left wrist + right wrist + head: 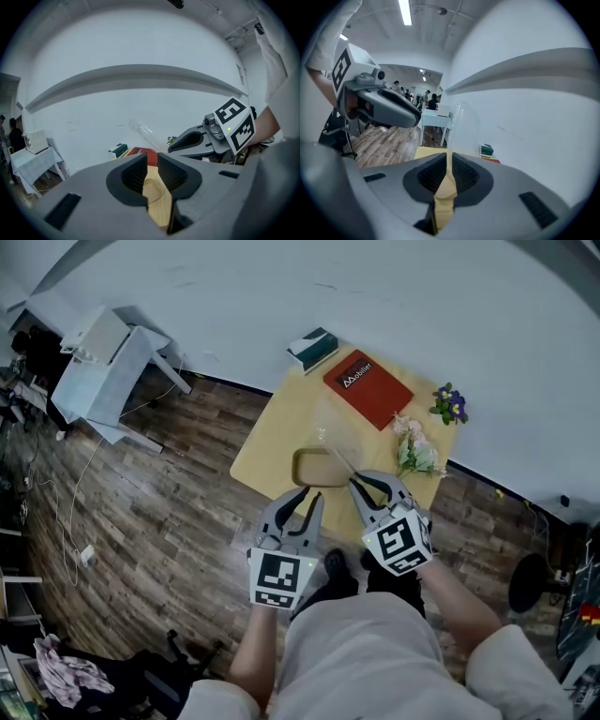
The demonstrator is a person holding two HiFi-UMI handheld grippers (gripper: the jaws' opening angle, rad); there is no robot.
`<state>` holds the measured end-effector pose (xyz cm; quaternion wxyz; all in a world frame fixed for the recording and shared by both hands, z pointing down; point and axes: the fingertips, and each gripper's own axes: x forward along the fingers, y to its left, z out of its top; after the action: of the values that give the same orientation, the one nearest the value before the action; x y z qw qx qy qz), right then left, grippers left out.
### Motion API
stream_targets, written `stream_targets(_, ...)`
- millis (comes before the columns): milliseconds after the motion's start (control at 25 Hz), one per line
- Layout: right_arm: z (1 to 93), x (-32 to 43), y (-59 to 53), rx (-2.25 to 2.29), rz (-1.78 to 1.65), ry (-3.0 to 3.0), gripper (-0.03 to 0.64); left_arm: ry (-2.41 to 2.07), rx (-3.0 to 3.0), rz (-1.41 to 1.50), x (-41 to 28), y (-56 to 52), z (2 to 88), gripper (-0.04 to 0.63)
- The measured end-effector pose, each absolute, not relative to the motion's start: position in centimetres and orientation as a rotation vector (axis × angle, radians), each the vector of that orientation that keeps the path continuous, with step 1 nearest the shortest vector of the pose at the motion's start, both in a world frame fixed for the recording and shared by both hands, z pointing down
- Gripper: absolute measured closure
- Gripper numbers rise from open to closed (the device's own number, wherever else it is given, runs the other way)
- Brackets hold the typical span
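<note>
L gripper (311, 495), lower centre of head view: jaws slightly apart, nothing btwn. R gripper (366, 482) just right of it, clamped on clear see-through tube (143, 133), slanting up-left by tan tray (314, 465). Red book (367, 388) farther up.

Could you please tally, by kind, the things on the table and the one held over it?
Books: 2, the red book and the green book
Flower bunches: 2, the purple flowers and the pink flowers
Trays: 1, the tray
Tubes: 1, the clear tube clamped in the right gripper
Total: 6
</note>
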<state>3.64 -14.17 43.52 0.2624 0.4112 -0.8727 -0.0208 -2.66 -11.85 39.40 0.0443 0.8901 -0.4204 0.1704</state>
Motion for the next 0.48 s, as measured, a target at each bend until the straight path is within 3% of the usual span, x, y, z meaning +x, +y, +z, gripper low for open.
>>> stream_targets(480, 38.7, 5.4, -13.5, 1.252, 0.094, -2.482, 0.577, -1.252, 2.736, 0.394, -1.6, -12.3, 37.3, 0.528)
